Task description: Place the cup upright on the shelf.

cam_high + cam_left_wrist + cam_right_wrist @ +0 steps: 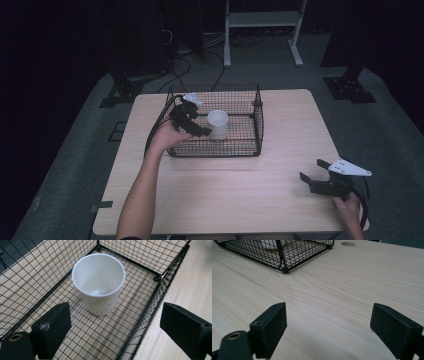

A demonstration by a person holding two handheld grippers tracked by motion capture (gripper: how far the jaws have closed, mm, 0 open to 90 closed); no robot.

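We take the white cup (pixel 98 283) standing upright inside the wire basket (pixel 257 131) as our landmark: it sits on the basket floor, nearer the basket's left wall than its right in the high view. Our left gripper (pixel 199 129) hangs just beside the cup on its left and over the basket; its jaws stand apart with nothing between them, one above the basket floor and the other out past the near wall. Judging from that, the step in hand is either clearing away from the cup or closing in on it. To do it well we should keep both jaws above the wire rim and avoid nudging the cup. Our right gripper (pixel 321 176) rests well to the right of the cup on the bare table (pixel 280 195), jaws wide and empty
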